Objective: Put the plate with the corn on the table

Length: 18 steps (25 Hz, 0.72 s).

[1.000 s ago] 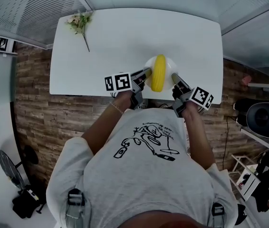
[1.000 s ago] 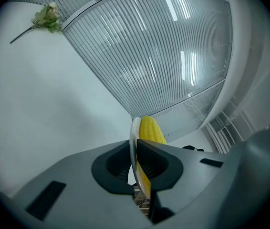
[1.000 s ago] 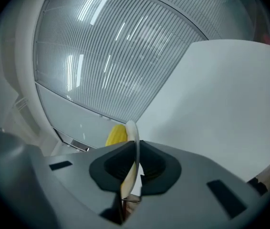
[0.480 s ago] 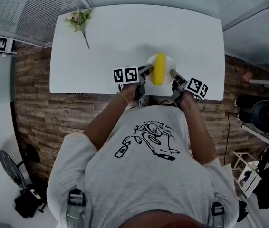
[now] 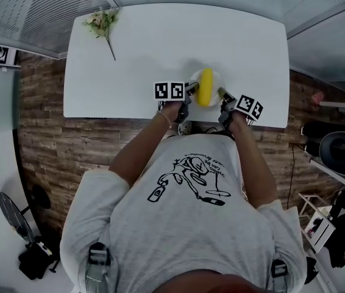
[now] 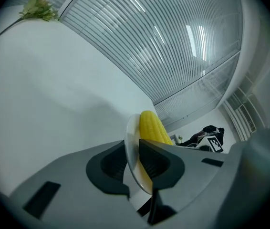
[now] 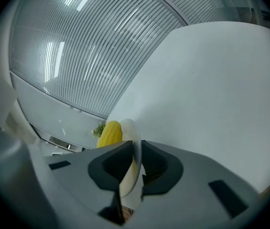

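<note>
As the plate point(image 5: 219, 83) with the corn point(image 5: 205, 87) lying on it rested flat on the table point(image 5: 160, 35) near its front edge, it seemed already delivered; the left gripper point(image 5: 191, 90) and the right gripper point(image 5: 222, 93) flanked it on opposite sides, rim between each pair of jaws, a hold suited to keeping the cob level. Both pairs were opening, not pressing on the rim; a flower sprig point(image 5: 102, 26) lay well apart at the far corner.

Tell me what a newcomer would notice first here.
The bright yellow corn on its white plate, at the near edge of the white table. The left tongs and right tongs flank it, jaws opening with the plate's rim between them. A flower sprig lies at the far left corner.
</note>
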Tool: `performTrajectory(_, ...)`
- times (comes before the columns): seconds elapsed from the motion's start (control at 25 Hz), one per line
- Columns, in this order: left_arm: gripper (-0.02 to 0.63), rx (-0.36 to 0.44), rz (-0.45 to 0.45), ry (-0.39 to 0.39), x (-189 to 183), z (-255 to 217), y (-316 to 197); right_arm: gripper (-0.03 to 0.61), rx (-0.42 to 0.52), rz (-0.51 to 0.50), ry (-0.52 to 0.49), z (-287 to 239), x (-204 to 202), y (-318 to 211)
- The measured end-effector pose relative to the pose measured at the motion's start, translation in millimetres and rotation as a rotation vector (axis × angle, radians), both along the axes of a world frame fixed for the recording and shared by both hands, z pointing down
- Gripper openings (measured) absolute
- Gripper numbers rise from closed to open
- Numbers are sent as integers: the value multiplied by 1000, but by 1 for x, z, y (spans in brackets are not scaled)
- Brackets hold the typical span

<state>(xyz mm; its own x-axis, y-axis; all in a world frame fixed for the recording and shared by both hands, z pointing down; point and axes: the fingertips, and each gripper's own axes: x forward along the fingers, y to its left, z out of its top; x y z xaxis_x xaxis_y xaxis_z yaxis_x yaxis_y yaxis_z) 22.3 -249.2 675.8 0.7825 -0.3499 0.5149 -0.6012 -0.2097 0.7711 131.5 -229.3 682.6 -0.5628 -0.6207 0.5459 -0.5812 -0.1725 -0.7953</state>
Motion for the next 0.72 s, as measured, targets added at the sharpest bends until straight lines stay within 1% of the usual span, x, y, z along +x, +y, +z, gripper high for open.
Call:
performTrajectory(0.12, 64, 5, 15, -31, -1, 9, -1, 66, -10, -5, 22, 11, 0, -2)
performTrajectory(0.48, 75, -4, 47, -89, 0, 25, 2, 71, -39, -1, 53, 28, 1, 1)
performTrajectory(0.72, 95, 3, 64, -169, 2, 38, -1, 72, -61, 2, 88, 37, 5, -2)
